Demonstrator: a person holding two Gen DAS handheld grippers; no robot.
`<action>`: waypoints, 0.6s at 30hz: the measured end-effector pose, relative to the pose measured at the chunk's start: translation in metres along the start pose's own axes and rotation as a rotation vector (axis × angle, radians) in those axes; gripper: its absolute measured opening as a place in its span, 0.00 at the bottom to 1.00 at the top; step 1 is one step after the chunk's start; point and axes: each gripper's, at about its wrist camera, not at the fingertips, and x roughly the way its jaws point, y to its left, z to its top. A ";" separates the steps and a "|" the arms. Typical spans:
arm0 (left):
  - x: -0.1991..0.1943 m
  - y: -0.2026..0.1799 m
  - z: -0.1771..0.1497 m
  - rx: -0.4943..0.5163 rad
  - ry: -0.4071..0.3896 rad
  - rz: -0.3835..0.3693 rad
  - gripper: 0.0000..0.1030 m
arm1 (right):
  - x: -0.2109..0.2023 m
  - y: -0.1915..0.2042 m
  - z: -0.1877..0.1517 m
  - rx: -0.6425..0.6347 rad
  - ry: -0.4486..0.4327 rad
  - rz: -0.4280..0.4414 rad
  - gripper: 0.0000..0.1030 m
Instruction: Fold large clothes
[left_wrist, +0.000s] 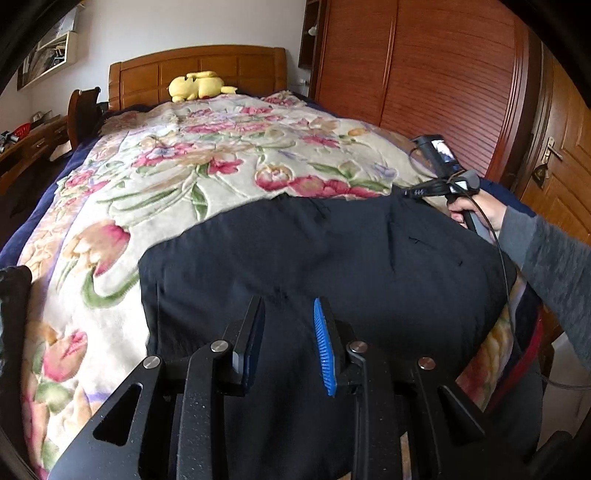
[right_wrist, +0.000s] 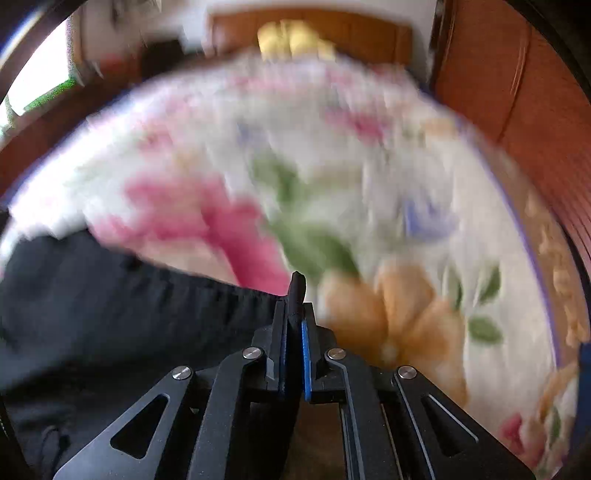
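Note:
A large black garment (left_wrist: 332, 251) lies spread on a floral blanket (left_wrist: 177, 173) at the near end of a bed. My left gripper (left_wrist: 288, 301) is at the garment's near edge. Dark cloth fills the narrow gap between its blue pads and runs back under the jaws. A hand (left_wrist: 480, 210) holds my right gripper (left_wrist: 404, 192) at the garment's far right corner. In the blurred right wrist view the right gripper (right_wrist: 295, 306) is shut, and a strip of the black garment (right_wrist: 110, 314) sticks up between its pads.
A yellow plush toy (left_wrist: 199, 85) rests against the wooden headboard (left_wrist: 203, 62). A red-brown wardrobe (left_wrist: 424, 74) and a door (left_wrist: 554, 173) stand close along the bed's right side. A wooden desk (left_wrist: 29, 144) stands at the left. A grey sleeve (left_wrist: 554, 266) reaches in from the right.

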 end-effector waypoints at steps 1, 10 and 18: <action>0.001 0.000 -0.002 -0.003 0.006 0.002 0.28 | 0.004 0.003 -0.002 -0.012 0.016 -0.009 0.06; 0.002 0.004 -0.015 -0.025 0.030 0.009 0.28 | -0.066 0.044 0.009 -0.092 -0.114 -0.002 0.51; 0.004 0.007 -0.021 -0.052 0.029 0.014 0.28 | -0.108 0.138 -0.016 -0.257 -0.160 0.216 0.51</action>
